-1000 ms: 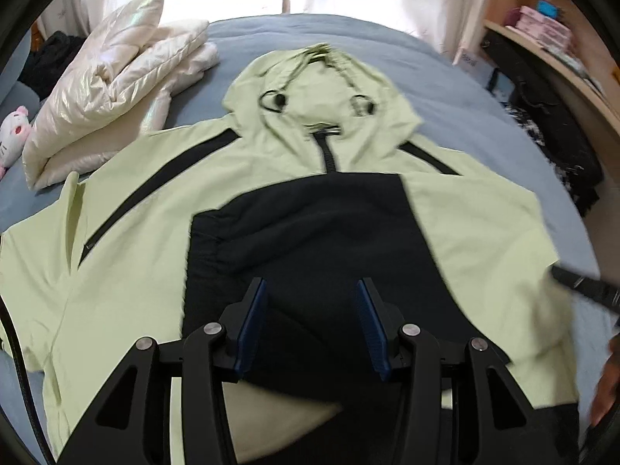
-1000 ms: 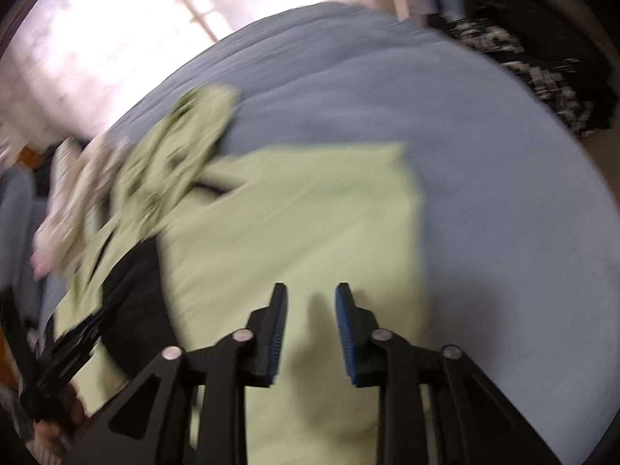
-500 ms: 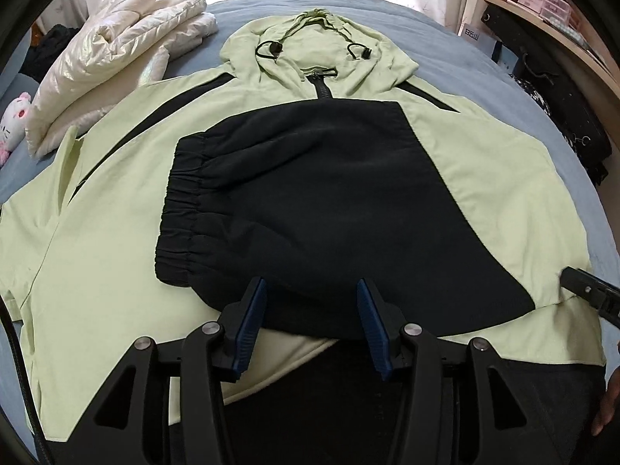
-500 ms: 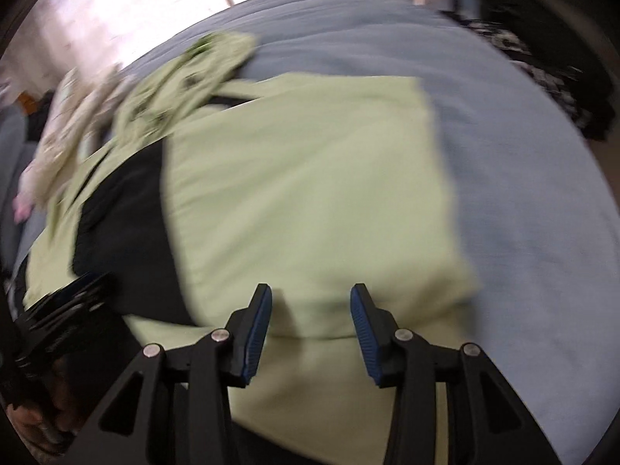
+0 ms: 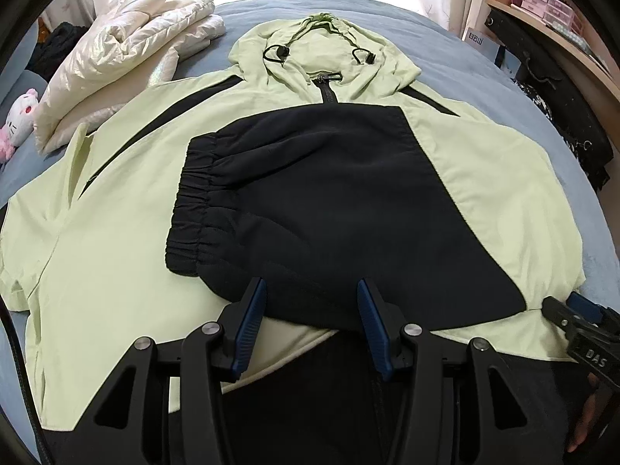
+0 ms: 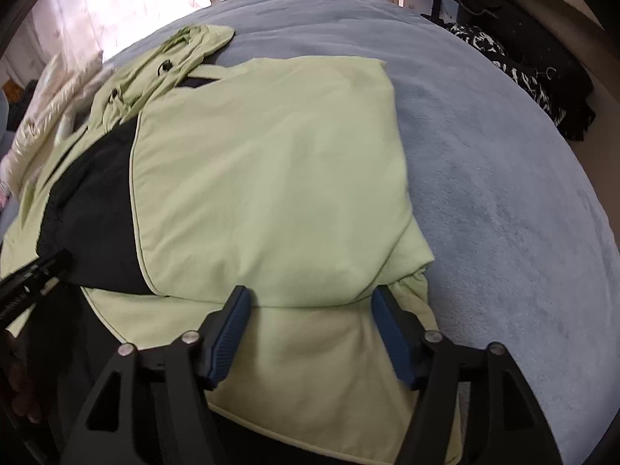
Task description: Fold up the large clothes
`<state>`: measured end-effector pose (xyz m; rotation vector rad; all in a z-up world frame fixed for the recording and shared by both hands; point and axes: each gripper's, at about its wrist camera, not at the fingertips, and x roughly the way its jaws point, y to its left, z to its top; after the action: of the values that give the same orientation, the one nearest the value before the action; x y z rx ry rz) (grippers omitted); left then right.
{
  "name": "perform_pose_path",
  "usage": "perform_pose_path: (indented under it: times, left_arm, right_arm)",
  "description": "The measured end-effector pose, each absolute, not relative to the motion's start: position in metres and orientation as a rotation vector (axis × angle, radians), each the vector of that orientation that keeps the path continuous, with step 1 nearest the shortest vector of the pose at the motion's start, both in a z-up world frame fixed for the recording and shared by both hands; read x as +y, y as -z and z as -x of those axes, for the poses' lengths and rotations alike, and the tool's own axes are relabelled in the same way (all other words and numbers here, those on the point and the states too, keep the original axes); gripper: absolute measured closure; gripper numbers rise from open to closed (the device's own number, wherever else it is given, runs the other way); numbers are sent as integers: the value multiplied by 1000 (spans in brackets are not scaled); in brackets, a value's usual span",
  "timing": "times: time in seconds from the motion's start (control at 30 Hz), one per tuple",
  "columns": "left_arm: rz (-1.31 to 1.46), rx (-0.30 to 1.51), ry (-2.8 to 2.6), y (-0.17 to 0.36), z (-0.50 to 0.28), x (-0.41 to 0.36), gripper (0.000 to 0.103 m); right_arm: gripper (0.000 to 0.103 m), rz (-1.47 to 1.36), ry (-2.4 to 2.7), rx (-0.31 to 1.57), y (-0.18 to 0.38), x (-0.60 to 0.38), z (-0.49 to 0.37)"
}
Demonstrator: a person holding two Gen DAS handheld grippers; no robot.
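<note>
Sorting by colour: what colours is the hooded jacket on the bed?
The jacket is pale lime green with black panels and a black zip, clearest in the left wrist view.

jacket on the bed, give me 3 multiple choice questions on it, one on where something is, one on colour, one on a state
1. Where does the white puffy coat lie relative to the jacket in the left wrist view?
A. beside its hood, upper left
B. on top of its black sleeve
C. under the left gripper

2. What colour is the sleeve folded across the jacket's chest?
A. red
B. black
C. white

3. What state is the left gripper in?
A. shut on the hood
B. shut on a drawstring
C. open, holding nothing

Answers: 1 A, the coat sits on the blue bed left of the hood. 2 B, the elastic-cuffed sleeve is black. 3 C, the fingers stand apart with the cloth ungripped.
</note>
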<state>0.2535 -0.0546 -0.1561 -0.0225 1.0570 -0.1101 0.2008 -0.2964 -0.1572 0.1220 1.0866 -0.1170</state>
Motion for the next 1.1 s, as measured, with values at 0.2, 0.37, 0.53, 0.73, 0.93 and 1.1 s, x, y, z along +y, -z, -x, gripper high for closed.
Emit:
perform_pose_path:
  times: [0.2, 0.37, 0.53, 0.73, 0.93, 1.1]
  left_arm:
    - [23, 1002, 136, 128, -234, -53, 56]
    - [12, 940, 165, 93, -204, -48, 56]
    - [7, 880, 175, 63, -165, -30, 55]
    - [63, 837, 156, 41, -114, 8, 54]
    - [88, 811, 117, 36, -81, 55, 53]
    - [138, 802, 73, 36, -69, 99, 53]
  right_arm:
    - [35, -173, 105, 1108, 140, -295, -189]
    - [36, -261, 78, 1053, 112, -277, -164]
    - [36, -335, 40, 959, 82, -253, -129]
    - [36, -374, -32, 911, 61, -218, -92]
    - [35, -284, -36, 903, 53, -174, -64]
    - [35, -183, -66, 891, 46, -129, -58]
